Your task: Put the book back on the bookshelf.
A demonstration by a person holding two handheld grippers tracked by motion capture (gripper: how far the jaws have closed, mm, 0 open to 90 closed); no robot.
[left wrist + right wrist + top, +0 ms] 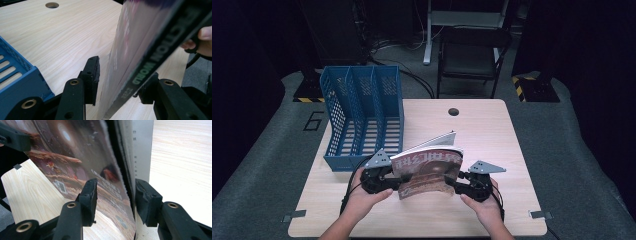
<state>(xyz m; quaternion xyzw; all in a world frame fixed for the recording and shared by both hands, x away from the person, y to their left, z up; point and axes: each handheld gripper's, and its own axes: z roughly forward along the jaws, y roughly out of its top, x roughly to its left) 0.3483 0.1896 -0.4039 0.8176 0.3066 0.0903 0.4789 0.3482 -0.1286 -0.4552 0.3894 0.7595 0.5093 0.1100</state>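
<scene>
Black tools [398, 181] w/ brass-ringed screw holes, grey triangular plates, black cables.

One camera looks down and forward from above the surface [492, 125]. Two more ride close behind each gripper's jaws. All three see the magazine [428, 169].

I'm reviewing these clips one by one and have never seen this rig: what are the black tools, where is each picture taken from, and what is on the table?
A person holds a hand-held two-jaw tool in each hand: the left gripper and the right gripper. The high view looks down from above the person's side. The other two come from cameras riding on each gripper, looking along its black jaws. On the wooden table stands a blue file rack. A magazine stands upright between both grippers; each one's jaws straddle an edge, with gaps visible at the pads, so neither grip looks tight.
</scene>
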